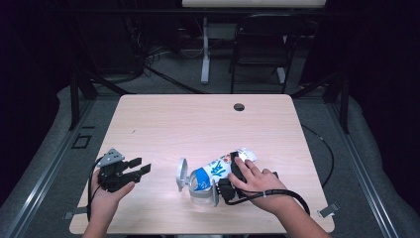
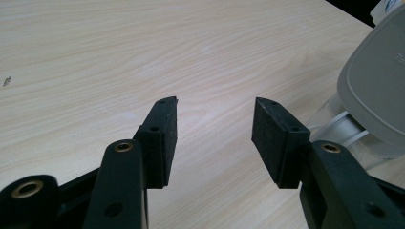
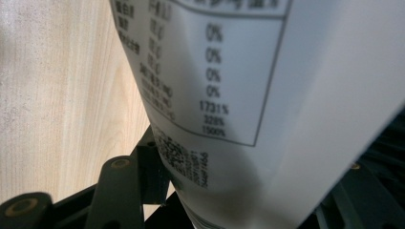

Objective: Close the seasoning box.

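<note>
Near the bench's front edge, the right gripper [image 1: 229, 174] clamps a white-and-blue printed pouch [image 1: 217, 171] lying over a clear lidded container [image 1: 200, 191], while the left gripper [image 1: 139, 171] rests wide apart, empty.

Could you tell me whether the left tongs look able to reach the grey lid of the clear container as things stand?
Probably yes. The left tongs are open and hold nothing, and bare table lies between them and the grey lid. In the left gripper view the lid sits just beyond the open jaws.
</note>
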{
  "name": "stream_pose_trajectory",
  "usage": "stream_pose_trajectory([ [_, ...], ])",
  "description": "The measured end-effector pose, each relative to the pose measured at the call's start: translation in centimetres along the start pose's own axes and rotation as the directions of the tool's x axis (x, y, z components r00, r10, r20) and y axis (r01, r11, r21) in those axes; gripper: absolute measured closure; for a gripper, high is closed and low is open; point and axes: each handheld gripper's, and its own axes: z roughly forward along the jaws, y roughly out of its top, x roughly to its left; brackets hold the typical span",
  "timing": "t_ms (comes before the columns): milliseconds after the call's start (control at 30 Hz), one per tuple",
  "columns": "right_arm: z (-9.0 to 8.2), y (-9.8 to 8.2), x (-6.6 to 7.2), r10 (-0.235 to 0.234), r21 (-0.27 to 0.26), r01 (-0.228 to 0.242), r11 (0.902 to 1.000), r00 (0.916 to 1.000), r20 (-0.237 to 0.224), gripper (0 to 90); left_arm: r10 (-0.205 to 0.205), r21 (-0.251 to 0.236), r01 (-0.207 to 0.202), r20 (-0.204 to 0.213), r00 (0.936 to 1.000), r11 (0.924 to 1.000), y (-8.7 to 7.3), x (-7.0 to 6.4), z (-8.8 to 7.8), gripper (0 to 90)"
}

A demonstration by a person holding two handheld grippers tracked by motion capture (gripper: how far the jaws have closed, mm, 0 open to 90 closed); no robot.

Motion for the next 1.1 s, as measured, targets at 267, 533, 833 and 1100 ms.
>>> stream_pose_trajectory([
  [267,-0.01,0.02,-0.02,-0.005,0.002,0.005,1.0,1.0,0.002,45.4,-0.001,-0.001,0.001,0.0,1.0,1.0,0.0,0.01,-0.01,51.8],
  [533,-0.06,0.04,-0.04,-0.01,0.004,0.009,0.9999,0.9999,0.004,45.5,-0.001,0.0,0.001,-0.001,1.0,1.0,-0.01,0.02,-0.01,51.8],
  [833,-0.07,0.04,-0.06,-0.017,0.005,0.017,0.9998,0.9998,0.008,45.6,-0.002,0.0,0.002,-0.002,1.0,1.0,-0.04,0.07,0.01,51.8],
  [1100,-0.1,0.07,-0.1,-0.025,0.008,0.025,0.9997,0.9996,0.012,45.9,-0.003,-0.001,0.003,-0.003,1.0,1.0,-0.03,0.09,-0.03,51.8],
])
